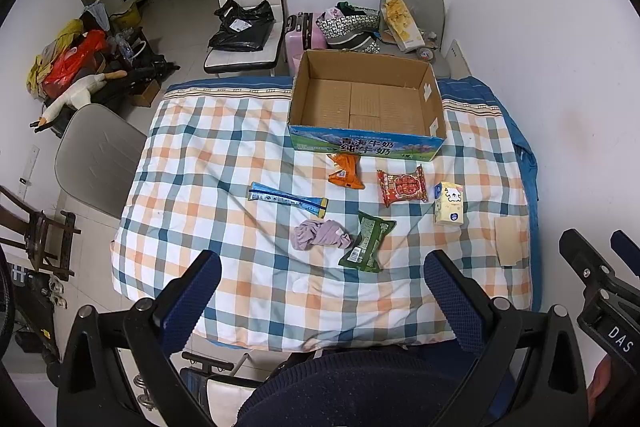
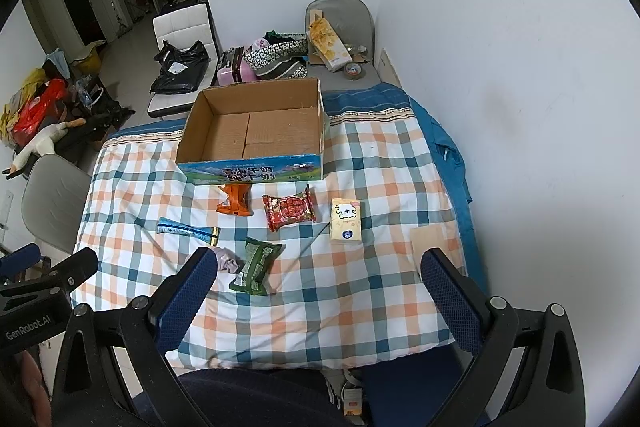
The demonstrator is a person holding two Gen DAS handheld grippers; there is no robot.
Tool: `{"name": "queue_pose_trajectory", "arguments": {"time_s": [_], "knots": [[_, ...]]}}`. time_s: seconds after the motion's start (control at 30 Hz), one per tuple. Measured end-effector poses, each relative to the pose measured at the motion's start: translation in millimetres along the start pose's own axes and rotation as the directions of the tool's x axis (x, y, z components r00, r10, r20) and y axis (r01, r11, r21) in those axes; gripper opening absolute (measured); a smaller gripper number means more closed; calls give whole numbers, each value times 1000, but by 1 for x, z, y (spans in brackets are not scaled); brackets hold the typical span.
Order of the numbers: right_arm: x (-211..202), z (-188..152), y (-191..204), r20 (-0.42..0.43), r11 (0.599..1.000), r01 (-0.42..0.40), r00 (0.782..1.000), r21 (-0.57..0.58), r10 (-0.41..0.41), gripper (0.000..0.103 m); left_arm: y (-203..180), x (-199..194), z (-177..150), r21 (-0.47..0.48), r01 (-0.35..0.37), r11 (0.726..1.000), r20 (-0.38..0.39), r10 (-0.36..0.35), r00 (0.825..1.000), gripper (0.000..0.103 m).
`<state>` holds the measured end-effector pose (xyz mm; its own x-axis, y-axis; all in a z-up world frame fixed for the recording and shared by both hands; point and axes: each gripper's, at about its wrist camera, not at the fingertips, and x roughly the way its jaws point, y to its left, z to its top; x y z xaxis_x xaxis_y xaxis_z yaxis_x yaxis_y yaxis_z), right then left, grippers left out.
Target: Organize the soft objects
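An empty cardboard box (image 1: 366, 103) (image 2: 256, 131) stands at the far side of the checked tablecloth (image 1: 224, 163) (image 2: 360, 287). In front of it lie an orange packet (image 1: 346, 171) (image 2: 235, 201), a red snack packet (image 1: 403, 185) (image 2: 290, 209), a yellow tissue pack (image 1: 449, 203) (image 2: 346, 219), a blue tube-shaped pouch (image 1: 286, 199) (image 2: 188, 229), a crumpled lilac cloth (image 1: 320, 234) (image 2: 227, 259) and a green packet (image 1: 368, 243) (image 2: 256, 263). My left gripper (image 1: 322, 267) is open and empty above the near edge. My right gripper (image 2: 320, 267) is open and empty too.
A beige card (image 1: 510, 241) (image 2: 428, 239) lies at the table's right edge. Grey chairs stand at the left (image 1: 96, 163) and beyond the box (image 1: 414, 7). A white chair with black bags (image 1: 244, 23), a pink suitcase (image 1: 304, 31) and a white wall (image 1: 540, 27) surround the table.
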<state>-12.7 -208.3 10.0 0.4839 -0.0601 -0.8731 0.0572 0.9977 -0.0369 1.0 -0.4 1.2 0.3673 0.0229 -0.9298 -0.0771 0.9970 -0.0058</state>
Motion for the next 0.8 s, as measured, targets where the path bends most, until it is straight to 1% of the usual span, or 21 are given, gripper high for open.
{"name": "queue_pose_trajectory", "arguments": {"time_s": [0.8], "knots": [[-3,1,1,1,1000,-4,1000,2,4,103,1,0,0,-1,3,1000,2,-3,1000,103]]}}
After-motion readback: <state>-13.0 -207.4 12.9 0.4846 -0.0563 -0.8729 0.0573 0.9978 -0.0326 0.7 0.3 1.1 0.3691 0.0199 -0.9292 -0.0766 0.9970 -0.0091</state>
